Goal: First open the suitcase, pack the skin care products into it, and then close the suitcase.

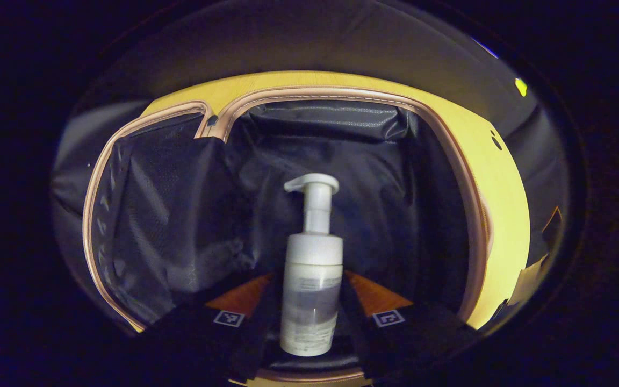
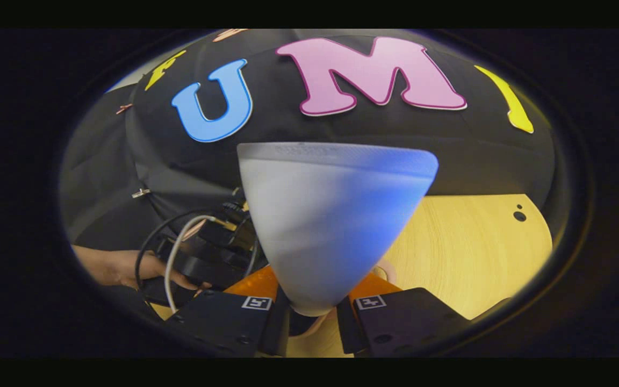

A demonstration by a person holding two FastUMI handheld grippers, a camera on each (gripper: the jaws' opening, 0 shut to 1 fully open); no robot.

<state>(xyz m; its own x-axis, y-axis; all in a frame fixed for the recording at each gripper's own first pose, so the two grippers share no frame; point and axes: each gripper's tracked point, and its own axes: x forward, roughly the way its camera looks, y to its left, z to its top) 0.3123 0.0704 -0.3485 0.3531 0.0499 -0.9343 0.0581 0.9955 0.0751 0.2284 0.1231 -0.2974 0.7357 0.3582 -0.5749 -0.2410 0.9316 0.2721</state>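
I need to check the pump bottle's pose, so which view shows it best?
The left gripper view: the pump bottle stands upright between the left tongs, above the open suitcase's lining. The right gripper view gives nothing I can identify as it.

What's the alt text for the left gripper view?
The left tongs grip a white pump bottle upright over the open suitcase, whose dark fabric lining lies below it. A yellow wooden table borders the suitcase's zipper edge.
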